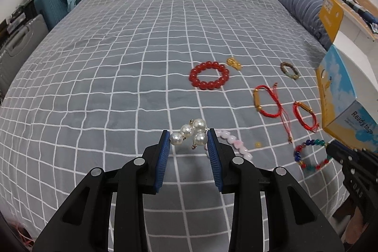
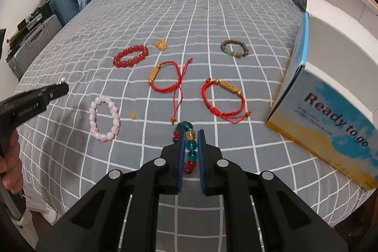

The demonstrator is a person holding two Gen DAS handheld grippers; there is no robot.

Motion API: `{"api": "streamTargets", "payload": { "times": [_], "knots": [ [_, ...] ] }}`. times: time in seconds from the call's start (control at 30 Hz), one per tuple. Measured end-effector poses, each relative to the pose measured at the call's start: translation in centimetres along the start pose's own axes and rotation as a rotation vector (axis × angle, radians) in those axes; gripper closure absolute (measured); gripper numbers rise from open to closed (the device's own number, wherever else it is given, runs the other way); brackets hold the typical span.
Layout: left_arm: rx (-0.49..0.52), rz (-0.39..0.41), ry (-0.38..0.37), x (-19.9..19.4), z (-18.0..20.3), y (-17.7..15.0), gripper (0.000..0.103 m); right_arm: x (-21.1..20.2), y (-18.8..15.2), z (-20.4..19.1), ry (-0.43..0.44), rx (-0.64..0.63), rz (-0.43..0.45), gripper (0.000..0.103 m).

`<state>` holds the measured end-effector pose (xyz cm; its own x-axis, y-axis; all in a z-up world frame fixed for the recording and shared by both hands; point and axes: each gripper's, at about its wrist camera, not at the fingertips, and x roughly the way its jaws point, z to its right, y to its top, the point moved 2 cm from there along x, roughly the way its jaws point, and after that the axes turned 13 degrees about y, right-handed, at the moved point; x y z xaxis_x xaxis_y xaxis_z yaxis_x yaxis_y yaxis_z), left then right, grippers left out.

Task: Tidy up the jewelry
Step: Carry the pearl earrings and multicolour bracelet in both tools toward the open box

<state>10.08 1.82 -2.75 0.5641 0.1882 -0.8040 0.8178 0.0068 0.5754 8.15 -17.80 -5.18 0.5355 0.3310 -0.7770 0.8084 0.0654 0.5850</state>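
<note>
Bed [image 1: 141, 44]: a grey cover with a white grid is spread over it; all the jewelry is laid on its near right part.
Box [image 2: 330, 96]: an open cardboard box printed "Ready to go" is stood at the right edge of the bed, its lid flap raised.
Right gripper [image 2: 190, 134]: its blue pads are clenched on the multicolour bead bracelet [image 2: 191, 148], whose teal, amber and red beads are lined up between them.
Left gripper [image 1: 189, 136]: its jaws are spread apart and a pearl piece [image 1: 192, 132] is seen between the tips; whether it is gripped cannot be told.
Pink bead bracelet [image 2: 104, 118]: laid flat near the left gripper, partly hidden behind its right finger in the left view.
Red bead bracelet [image 1: 209, 75]: laid farther up the bed, a gold charm [image 1: 234, 63] just beside it.
Red cord bracelets: one [image 2: 165, 77] is laid in the middle, the other [image 2: 222, 97] nearer the box; each is fitted with a gold tube bead.
Brown bead bracelet [image 2: 234, 48]: laid apart, toward the box.
Loose gold bead [image 2: 133, 115]: laid between the pink bracelet and the cord tails.
</note>
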Motion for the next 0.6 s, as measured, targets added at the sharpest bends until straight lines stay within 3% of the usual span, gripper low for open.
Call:
{"api": "streamTargets", "payload": {
  "times": [0.6],
  "knots": [
    [0.017,0.036,-0.022,-3.4,1.2,1.4,0.071,-2.6,3.1,0.3,-0.014,-0.016,0.055,0.094]
  ]
}}
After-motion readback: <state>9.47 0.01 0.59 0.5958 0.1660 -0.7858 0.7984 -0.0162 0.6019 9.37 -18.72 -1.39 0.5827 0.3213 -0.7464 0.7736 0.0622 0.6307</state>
